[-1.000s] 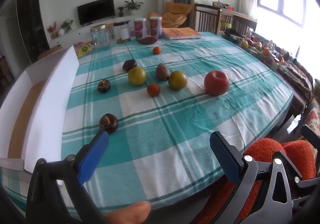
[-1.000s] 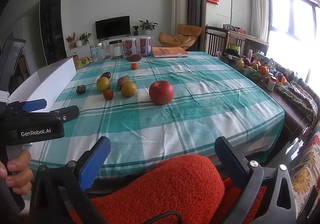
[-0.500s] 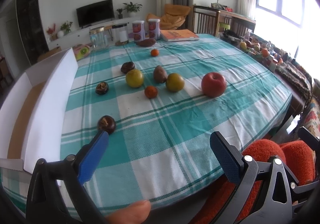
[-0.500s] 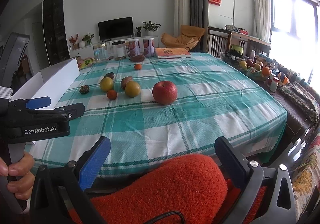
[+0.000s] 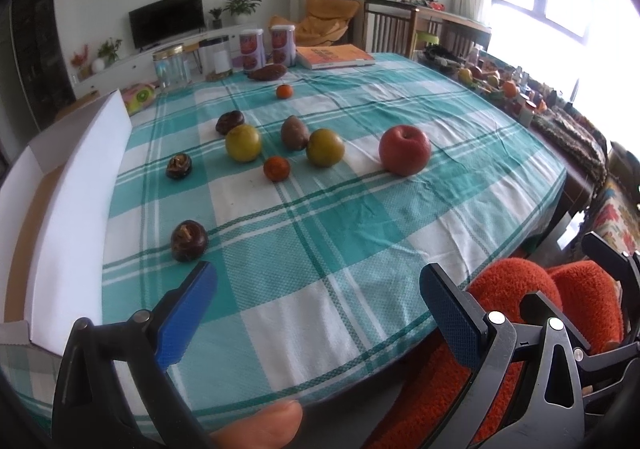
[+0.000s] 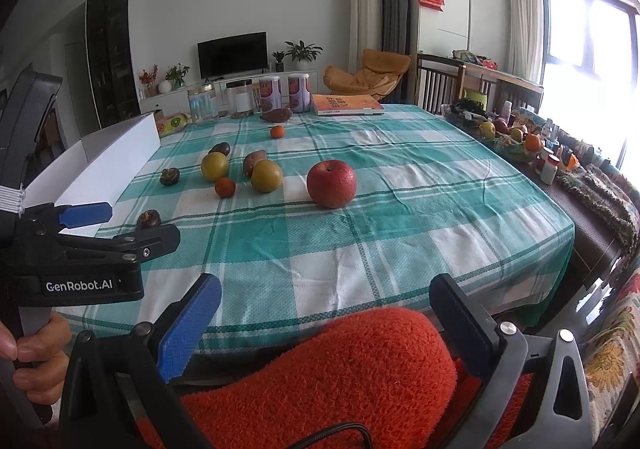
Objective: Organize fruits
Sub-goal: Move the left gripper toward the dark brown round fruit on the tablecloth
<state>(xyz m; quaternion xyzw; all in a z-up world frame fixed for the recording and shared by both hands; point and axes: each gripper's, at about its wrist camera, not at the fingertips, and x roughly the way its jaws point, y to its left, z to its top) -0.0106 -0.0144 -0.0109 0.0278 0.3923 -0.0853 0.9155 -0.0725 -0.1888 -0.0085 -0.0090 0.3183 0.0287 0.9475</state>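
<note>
I have my left gripper [image 5: 316, 285] hovering over the near edge of the table [image 5: 360, 249], its blue pads spread wide with nothing between them. My right gripper [image 6: 326, 297] hangs lower and further back, over an orange fuzzy chair cushion [image 6: 340, 377] at the near side, and its jaws also stand wide and empty. In the right wrist view I see the left gripper's body at the far left, with a hand [image 6: 36, 361] wrapped round its handle.

The fruit lies scattered on the teal and white checked cloth. Nearest my left gripper is a dark mangosteen [image 5: 189, 241], just beyond the left pad and close to the white cardboard box [image 5: 76, 209] that runs along the left edge of the table. A second mangosteen [image 5: 179, 166] sits further back. In the middle cluster I see two yellow-green round fruits [image 5: 243, 143] [image 5: 325, 147], a small orange tangerine [image 5: 276, 168] between and nearer than them, a brownish passion fruit [image 5: 294, 133] behind, and a dark fruit [image 5: 229, 121] further left. A red apple [image 5: 404, 149] stands apart to the right. Another tangerine [image 5: 284, 91] lies far back, with a sweet potato [image 5: 267, 72] beyond it near two pink tins [image 5: 267, 49], a glass jar [image 5: 171, 67] and an orange book [image 5: 340, 56].
</note>
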